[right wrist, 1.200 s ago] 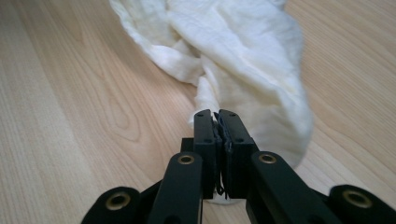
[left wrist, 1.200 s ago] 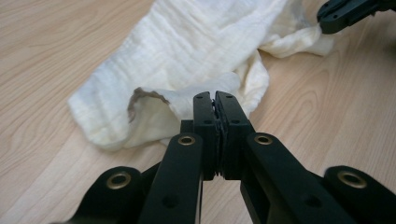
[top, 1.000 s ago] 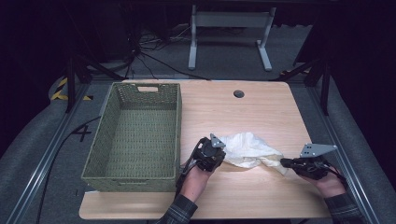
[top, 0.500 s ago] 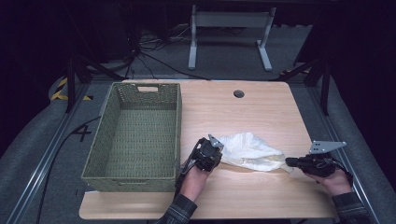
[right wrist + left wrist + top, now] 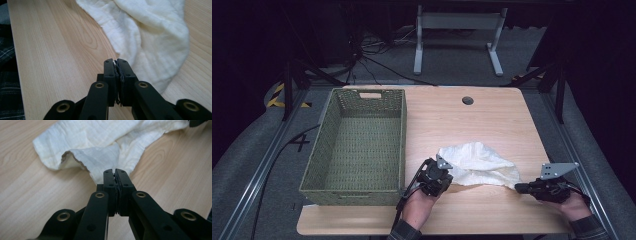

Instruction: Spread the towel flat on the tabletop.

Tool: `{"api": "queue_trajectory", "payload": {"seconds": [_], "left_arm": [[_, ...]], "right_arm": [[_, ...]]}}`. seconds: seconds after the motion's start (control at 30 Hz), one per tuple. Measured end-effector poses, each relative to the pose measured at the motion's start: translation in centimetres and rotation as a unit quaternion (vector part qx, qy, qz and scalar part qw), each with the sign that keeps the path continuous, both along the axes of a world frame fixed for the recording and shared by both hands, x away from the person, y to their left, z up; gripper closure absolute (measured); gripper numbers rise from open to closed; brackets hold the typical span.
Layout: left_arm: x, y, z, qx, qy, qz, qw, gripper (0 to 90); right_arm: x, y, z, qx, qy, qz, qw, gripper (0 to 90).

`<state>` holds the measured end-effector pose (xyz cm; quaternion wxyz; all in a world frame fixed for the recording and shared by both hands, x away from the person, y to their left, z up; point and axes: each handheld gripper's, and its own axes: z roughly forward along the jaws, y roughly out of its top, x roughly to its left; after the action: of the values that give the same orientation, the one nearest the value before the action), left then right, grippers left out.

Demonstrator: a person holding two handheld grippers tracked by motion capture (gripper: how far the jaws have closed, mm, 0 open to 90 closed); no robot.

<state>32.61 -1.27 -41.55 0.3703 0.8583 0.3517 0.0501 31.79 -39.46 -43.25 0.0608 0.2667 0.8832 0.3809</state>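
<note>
Cloth (image 5: 479, 164): at 5 o'clock on the table (image 5: 472, 120), between your grippers
Left gripper (image 5: 443, 176): clamped on the cloth's 8 o'clock corner
Right gripper (image 5: 518, 188): clamped on its 4 o'clock edge

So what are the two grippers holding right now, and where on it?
Both are shut on the white cloth: the left gripper pinches its near-left edge, the right gripper its right corner.

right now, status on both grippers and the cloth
Left gripper shut on cloth corner. Right gripper shut on the opposite corner. Cloth lies crumpled on table. Basket at left, nothing in between.
</note>
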Motion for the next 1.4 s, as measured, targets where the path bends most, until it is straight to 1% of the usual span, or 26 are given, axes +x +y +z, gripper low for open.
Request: {"api": "queue_trajectory", "payload": {"seconds": [0.07, 0.1, 0.13, 0.23, 0.27, 0.3, 0.37, 0.43, 0.47, 0.53, 0.6, 0.67, 0.77, 0.8, 0.83, 0.9, 0.97, 1.03, 1.07, 1.13, 1.17, 1.2, 1.27, 1.33, 1.4], "left_arm": [[-0.4, 0.4, 0.2, -0.005, 0.004, 0.003, 1.0, 87.9], [-0.6, 0.6, 0.3, -0.002, -0.001, 0.005, 1.0, 87.9], [-0.9, 0.8, 0.4, -0.001, -0.002, 0.007, 1.0, 87.9], [-1.5, 1.2, 0.5, -0.001, -0.002, 0.012, 0.9999, 87.9], [-1.5, 1.2, 0.5, -0.001, -0.002, 0.012, 0.9999, 87.9], [-1.8, 1.5, 0.5, 0.003, -0.002, 0.012, 0.9999, 87.9], [-2.2, 1.8, 0.1, 0.009, 0.005, 0.015, 0.9998, 87.9], [-2.3, 1.9, -0.2, 0.01, 0.009, 0.016, 0.9998, 87.1], [-2.3, 1.8, -0.3, 0.01, 0.008, 0.017, 0.9998, 83.5], [-2.1, 1.7, -0.3, 0.008, 0.005, 0.017, 0.9998, 77.6], [-1.9, 1.4, -0.1, 0.008, -0.002, 0.015, 0.9998, 74.5], [-1.5, 1.1, 0.0, 0.005, -0.008, 0.014, 0.9999, 73.7], [-0.4, 0.3, -0.1, 0.008, -0.016, 0.01, 0.9998, 73.7], [-0.1, 0.1, -0.1, 0.01, -0.015, 0.008, 0.9998, 73.8], [0.3, -0.2, -0.1, 0.009, -0.017, 0.006, 0.9998, 73.8], [1.3, -0.5, -0.2, 0.015, -0.022, -0.003, 0.9996, 74.9], [2.4, -0.8, -0.3, 0.017, -0.025, -0.004, 0.9995, 76.8], [3.3, -0.9, -0.3, 0.022, -0.028, -0.007, 0.9993, 80.0], [3.7, -1.0, -0.4, 0.026, -0.025, -0.004, 0.9993, 81.6], [4.5, -1.0, -0.7, 0.019, -0.023, -0.009, 0.9995, 83.5], [4.8, -1.1, -1.1, 0.027, -0.015, -0.009, 0.9995, 84.6], [4.9, -1.2, -1.5, 0.035, -0.011, -0.015, 0.9992, 85.8], [4.9, -1.3, -1.9, 0.047, -0.003, -0.025, 0.9986, 88.0], [4.7, -1.6, -2.3, 0.058, -0.004, -0.032, 0.9978, 89.3], [4.7, -1.8, -2.5, 0.066, -0.002, -0.038, 0.9971, 89.6]], "right_arm": [[-0.2, -0.5, 0.0, 0.001, 0.001, -0.005, 1.0, 86.6], [-0.3, -0.8, 0.0, 0.001, 0.001, -0.007, 1.0, 86.6], [-0.4, -1.0, 0.0, 0.003, 0.001, -0.008, 1.0, 86.6], [-0.7, -1.4, 0.1, 0.005, 0.004, -0.01, 0.9999, 86.7], [-0.7, -1.4, 0.1, 0.005, 0.004, -0.01, 0.9999, 86.7], [-0.8, -1.5, 0.1, 0.005, 0.004, -0.009, 0.9999, 86.7], [-1.1, -1.4, -0.2, 0.0, 0.012, -0.004, 0.9999, 86.7], [-1.4, -1.1, -0.5, -0.005, 0.022, 0.009, 0.9997, 85.4], [-1.4, -0.9, -0.6, -0.006, 0.023, 0.013, 0.9996, 80.2], [-1.3, -0.7, -0.5, -0.002, 0.023, 0.016, 0.9996, 77.2], [-1.2, -0.6, -0.3, 0.006, 0.016, 0.011, 0.9998, 74.8], [-0.8, -0.5, 0.0, 0.013, 0.011, 0.004, 0.9999, 74.4], [0.1, -0.3, 0.4, 0.012, -0.001, -0.012, 0.9998, 73.7], [0.7, -0.2, 0.5, 0.011, -0.007, -0.021, 0.9997, 73.6], [1.0, -0.1, 0.6, 0.012, -0.008, -0.026, 0.9996, 72.8], [1.9, 0.1, 0.7, 0.01, -0.018, -0.04, 0.999, 72.2], [2.9, 0.2, 1.0, 0.013, -0.022, -0.048, 0.9985, 72.1], [3.8, 0.5, 1.1, 0.012, -0.026, -0.055, 0.9981, 72.1], [4.3, 0.6, 1.2, 0.012, -0.029, -0.06, 0.9977, 72.1], [5.3, 1.0, 1.3, 0.014, -0.027, -0.061, 0.9977, 72.1], [5.8, 1.2, 1.3, 0.012, -0.03, -0.063, 0.9975, 71.9], [6.6, 1.5, 1.3, 0.013, -0.028, -0.065, 0.9974, 71.9], [7.6, 1.8, 1.2, 0.012, -0.028, -0.074, 0.9968, 71.5], [8.7, 2.1, 1.1, 0.011, -0.03, -0.081, 0.9962, 71.3], [9.7, 2.3, 0.8, 0.008, -0.028, -0.084, 0.996, 71.3]]}}
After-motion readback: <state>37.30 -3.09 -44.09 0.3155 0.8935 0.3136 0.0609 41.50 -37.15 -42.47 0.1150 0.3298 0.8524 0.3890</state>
